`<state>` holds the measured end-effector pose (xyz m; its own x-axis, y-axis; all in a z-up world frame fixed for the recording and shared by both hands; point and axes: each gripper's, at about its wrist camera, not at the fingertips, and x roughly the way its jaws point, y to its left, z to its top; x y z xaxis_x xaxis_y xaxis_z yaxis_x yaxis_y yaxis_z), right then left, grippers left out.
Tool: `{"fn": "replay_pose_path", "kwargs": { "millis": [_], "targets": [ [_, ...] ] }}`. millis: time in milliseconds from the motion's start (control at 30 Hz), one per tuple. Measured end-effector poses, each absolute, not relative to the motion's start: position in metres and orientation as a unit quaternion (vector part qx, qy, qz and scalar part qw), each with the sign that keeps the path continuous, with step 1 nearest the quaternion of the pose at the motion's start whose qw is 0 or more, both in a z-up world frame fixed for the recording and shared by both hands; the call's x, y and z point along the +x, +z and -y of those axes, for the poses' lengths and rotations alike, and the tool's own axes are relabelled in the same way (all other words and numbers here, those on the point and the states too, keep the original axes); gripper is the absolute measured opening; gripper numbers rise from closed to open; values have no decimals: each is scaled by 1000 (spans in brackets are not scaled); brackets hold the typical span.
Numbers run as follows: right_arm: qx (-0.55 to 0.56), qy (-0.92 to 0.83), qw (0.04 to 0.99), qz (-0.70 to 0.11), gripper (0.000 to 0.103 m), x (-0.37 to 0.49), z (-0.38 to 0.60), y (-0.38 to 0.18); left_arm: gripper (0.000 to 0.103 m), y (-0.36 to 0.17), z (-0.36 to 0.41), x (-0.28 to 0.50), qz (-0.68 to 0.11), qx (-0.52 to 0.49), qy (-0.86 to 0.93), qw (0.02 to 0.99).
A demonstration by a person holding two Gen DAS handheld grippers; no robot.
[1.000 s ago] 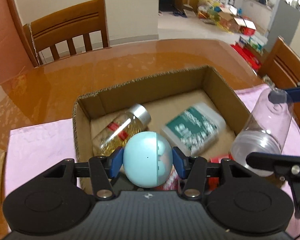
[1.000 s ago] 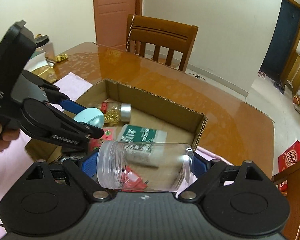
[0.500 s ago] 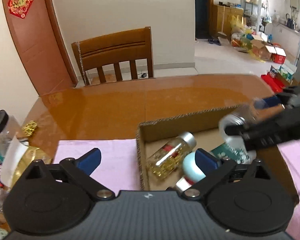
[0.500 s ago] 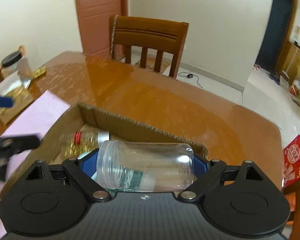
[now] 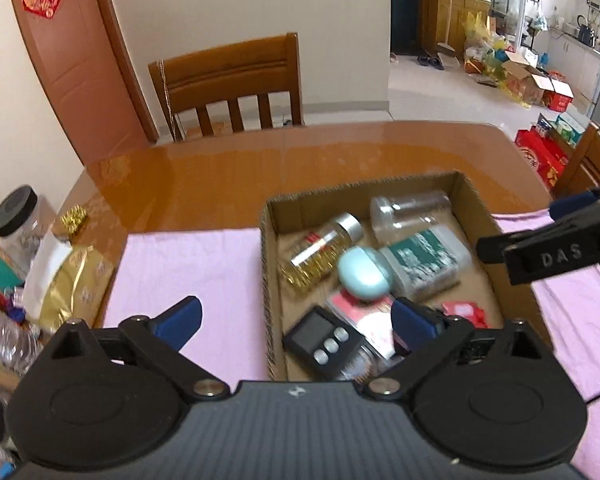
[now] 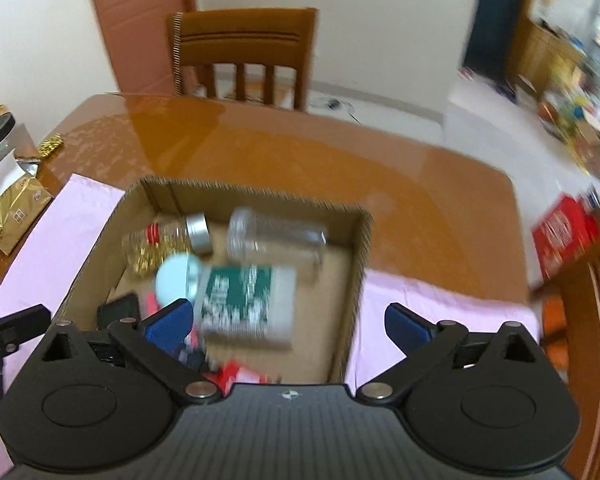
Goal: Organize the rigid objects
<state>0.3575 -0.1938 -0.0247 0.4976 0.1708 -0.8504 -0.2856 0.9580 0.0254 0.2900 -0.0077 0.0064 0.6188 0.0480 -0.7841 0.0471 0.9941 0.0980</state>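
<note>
Glossy brown worktop (image 5: 228,172), one chair (image 5: 228,84) upper centre; one cardboard box (image 5: 512,276), three jars counted inside. Left tongs (image 5: 296,320) wide, empty; right tongs (image 6: 288,320) opening, nothing gripped.

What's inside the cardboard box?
The cardboard box holds a clear jar, a bottle of gold bits, a green-labelled tub, a blue egg-shaped thing, a black timer and red packets. The left gripper hides the near corner.

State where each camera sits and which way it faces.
Left wrist: on the left claw, angled down at the box from its left; the open jaws and the right claw show.
Right wrist: on the right claw, jaws opening, angled down over the box's right half.
Shared: box, clear jar, chair.
</note>
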Motion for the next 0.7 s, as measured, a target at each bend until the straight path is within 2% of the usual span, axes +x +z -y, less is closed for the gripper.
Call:
{"fn": "replay_pose_path", "kwargs": {
  "millis": [367,700],
  "targets": [
    [-54,51,874,-480,103,263,198,4,100,16,11,252,-462,28,-2,886],
    [-22,36,878,-477,103,238,196,11,100,19,16,239,-462,42,3,886]
  ]
}}
